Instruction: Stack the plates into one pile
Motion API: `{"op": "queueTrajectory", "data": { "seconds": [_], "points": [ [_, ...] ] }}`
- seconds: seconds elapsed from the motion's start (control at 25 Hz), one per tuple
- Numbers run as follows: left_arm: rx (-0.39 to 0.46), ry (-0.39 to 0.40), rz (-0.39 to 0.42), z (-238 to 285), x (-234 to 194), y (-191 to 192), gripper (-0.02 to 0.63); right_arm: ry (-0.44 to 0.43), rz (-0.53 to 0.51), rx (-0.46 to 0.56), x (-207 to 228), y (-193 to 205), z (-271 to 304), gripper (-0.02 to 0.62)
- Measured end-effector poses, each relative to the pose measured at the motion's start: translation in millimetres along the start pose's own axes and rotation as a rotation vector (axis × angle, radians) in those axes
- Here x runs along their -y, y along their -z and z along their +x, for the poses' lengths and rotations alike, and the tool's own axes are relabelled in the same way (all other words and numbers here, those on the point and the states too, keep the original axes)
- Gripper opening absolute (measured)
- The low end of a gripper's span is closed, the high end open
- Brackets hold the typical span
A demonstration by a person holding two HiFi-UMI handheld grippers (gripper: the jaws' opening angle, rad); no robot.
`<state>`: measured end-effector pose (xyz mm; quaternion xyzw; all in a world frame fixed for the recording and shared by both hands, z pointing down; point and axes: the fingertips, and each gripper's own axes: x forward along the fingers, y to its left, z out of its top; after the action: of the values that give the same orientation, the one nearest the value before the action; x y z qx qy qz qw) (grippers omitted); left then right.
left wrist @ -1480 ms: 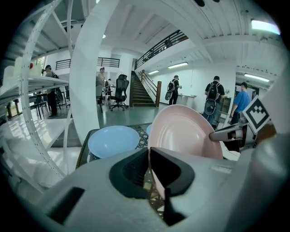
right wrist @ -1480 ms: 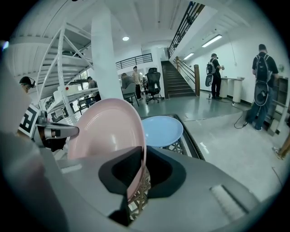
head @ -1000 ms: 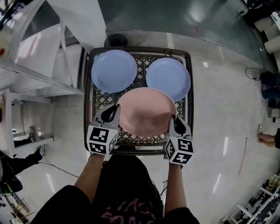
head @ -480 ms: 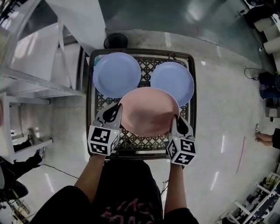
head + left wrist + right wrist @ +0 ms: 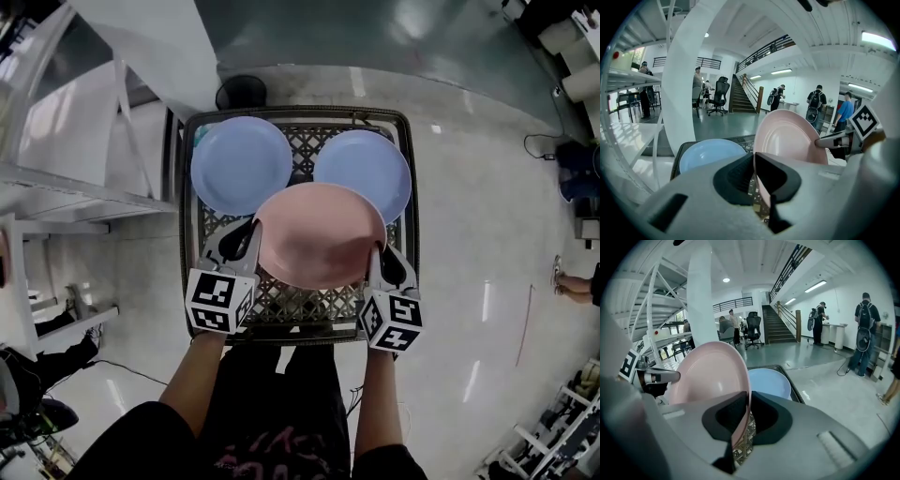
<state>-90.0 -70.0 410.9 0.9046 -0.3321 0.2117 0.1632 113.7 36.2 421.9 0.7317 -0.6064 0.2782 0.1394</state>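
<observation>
A pink plate (image 5: 321, 234) hangs tilted over the near half of the black lattice table (image 5: 302, 139). My left gripper (image 5: 253, 236) is shut on its left rim and my right gripper (image 5: 375, 259) is shut on its right rim. Two light blue plates lie flat at the far side, one at the left (image 5: 242, 165) and one at the right (image 5: 367, 167); the pink plate's far edge covers part of the right one. In the left gripper view the pink rim (image 5: 787, 140) sits between the jaws, with a blue plate (image 5: 710, 152) beyond. The right gripper view shows the pink plate (image 5: 708, 376) clamped and a blue plate (image 5: 771, 380) behind it.
White shelving (image 5: 66, 159) stands close to the table's left side. A dark round object (image 5: 242, 90) sits on the floor just past the far edge. Shiny floor lies to the right. Several people stand far off in the hall.
The pink plate, held by both grippers, has shifted a little farther across the table toward the two blue plates. Both grips look the same.
</observation>
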Motion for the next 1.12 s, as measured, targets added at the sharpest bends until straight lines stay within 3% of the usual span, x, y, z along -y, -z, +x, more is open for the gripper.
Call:
{"op": "queueTrajectory", "data": {
  "seconds": [0.64, 1.12],
  "points": [
    [0.000, -0.015, 0.037, 69.5, 44.1, -32.9, 0.014, -0.027, 0.032, 0.014, 78.6, -22.0, 27.0, 0.041],
    [-0.001, -0.014, 0.046, 117.5, 48.1, -53.6, 0.014, -0.027, 0.043, 0.014, 111.5, -42.6, 58.1, 0.040]
  ]
}}
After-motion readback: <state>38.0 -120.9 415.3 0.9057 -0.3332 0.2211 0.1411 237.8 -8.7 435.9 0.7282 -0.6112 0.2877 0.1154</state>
